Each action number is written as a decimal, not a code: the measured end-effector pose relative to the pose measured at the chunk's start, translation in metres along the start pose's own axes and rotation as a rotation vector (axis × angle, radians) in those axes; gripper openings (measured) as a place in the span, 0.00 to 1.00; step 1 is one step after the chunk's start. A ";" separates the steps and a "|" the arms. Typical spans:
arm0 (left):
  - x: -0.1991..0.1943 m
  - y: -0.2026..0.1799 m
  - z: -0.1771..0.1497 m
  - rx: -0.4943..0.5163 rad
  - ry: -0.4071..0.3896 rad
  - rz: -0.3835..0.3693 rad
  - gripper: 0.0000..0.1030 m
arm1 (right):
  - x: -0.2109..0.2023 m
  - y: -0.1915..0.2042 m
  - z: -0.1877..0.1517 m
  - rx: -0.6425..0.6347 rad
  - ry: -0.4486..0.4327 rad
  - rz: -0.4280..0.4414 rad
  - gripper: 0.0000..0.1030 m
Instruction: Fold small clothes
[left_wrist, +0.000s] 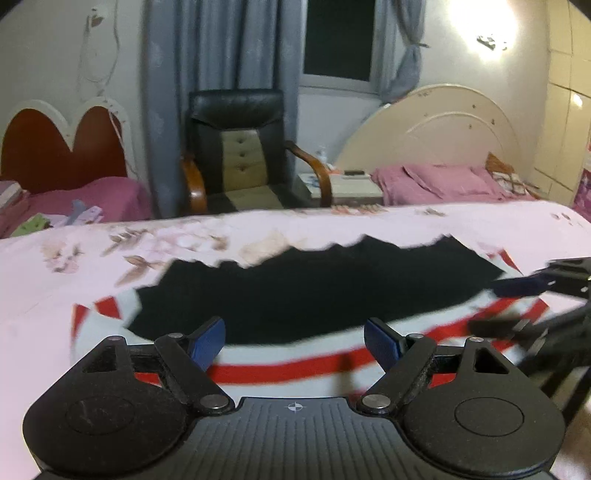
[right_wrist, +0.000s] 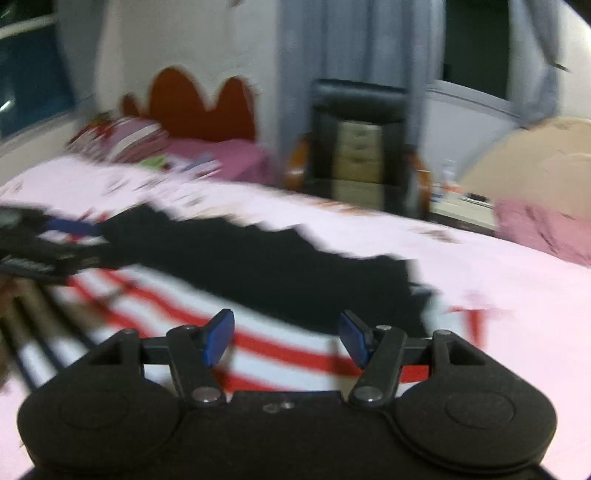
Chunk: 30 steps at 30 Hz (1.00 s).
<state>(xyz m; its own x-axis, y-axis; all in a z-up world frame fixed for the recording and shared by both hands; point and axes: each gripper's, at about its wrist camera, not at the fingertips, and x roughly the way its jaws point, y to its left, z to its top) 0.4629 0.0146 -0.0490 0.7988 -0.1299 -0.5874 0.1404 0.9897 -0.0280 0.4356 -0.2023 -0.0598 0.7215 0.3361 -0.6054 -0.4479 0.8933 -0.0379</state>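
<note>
On the pink floral bedspread (left_wrist: 332, 225) in front of you lies the striped garment (left_wrist: 288, 369), a black part (left_wrist: 314, 288) across its far half with a jagged far edge. Your left gripper (left_wrist: 294, 341) hovers over the near striped edge, jaws wide, nothing between them. Your right gripper (right_wrist: 287, 339) hangs over the stripes too, jaws parted and empty. Bare bedspread stretches left, right and beyond the garment; a chair (left_wrist: 236, 151) stands past the far edge.

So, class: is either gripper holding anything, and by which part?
Nothing is held. The left gripper and right gripper are both open above the garment, pads clear.
</note>
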 end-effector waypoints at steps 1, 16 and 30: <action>0.001 -0.004 -0.004 -0.002 0.011 -0.005 0.79 | 0.002 0.011 -0.002 -0.021 0.004 0.013 0.58; -0.056 0.065 -0.077 -0.074 0.046 0.095 0.79 | -0.030 -0.013 -0.051 0.080 0.104 -0.075 0.59; -0.067 -0.008 -0.092 -0.024 0.067 0.131 0.80 | -0.039 0.089 -0.059 -0.012 0.088 -0.103 0.56</action>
<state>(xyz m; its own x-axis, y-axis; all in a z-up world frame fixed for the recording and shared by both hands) 0.3547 0.0207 -0.0836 0.7681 0.0038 -0.6403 0.0227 0.9992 0.0332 0.3368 -0.1536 -0.0867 0.7149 0.2145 -0.6655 -0.3805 0.9179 -0.1128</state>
